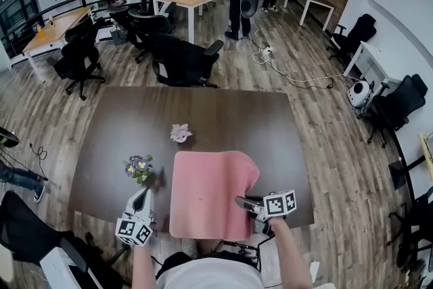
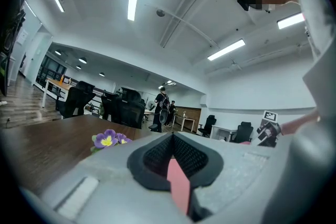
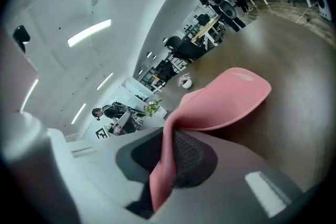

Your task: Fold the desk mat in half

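My right gripper pinches the near right corner of the pink desk mat, low in the middle of the frame, and holds it up off the table. The rest lies flat, up and left of those jaws. My left gripper, jaws pressed together, sits just beside the mat's left edge.

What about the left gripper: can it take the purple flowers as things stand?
Probably not. The purple flowers sit just ahead with nothing between, but the left gripper is shut on the pink mat, so its jaws are taken.
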The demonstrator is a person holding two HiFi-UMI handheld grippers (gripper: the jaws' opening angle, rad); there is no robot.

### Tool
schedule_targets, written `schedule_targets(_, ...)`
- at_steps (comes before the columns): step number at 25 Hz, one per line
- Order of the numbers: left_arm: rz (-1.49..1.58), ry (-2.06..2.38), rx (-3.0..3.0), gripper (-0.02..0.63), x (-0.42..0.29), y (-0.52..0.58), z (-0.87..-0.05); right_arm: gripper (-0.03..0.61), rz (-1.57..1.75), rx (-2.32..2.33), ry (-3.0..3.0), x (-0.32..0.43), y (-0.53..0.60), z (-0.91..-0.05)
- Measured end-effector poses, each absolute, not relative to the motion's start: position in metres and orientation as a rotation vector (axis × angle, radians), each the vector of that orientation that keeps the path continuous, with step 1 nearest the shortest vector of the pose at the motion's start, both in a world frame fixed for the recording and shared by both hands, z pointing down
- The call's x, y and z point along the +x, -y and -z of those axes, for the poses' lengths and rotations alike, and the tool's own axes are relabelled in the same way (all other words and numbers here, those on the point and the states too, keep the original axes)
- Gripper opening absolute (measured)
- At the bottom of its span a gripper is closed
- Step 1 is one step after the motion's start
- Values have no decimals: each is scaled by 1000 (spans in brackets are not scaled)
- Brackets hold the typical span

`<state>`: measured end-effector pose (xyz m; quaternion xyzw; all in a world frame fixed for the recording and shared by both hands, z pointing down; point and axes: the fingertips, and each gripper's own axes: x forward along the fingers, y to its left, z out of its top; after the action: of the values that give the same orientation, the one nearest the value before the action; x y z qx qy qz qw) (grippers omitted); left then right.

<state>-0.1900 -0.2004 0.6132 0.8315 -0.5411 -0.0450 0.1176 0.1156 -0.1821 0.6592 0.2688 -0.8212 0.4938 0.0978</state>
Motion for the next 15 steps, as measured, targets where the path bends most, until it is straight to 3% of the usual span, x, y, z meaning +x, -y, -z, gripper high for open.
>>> schedule_targets(6,125,1629,2393,3,-209,195,-615,37,-1201,651,2386,34,190,-650)
schedule_targets(15,117,1677,2336,3,-234,183,-627,38,-1071,624,2061,-49,193,-732)
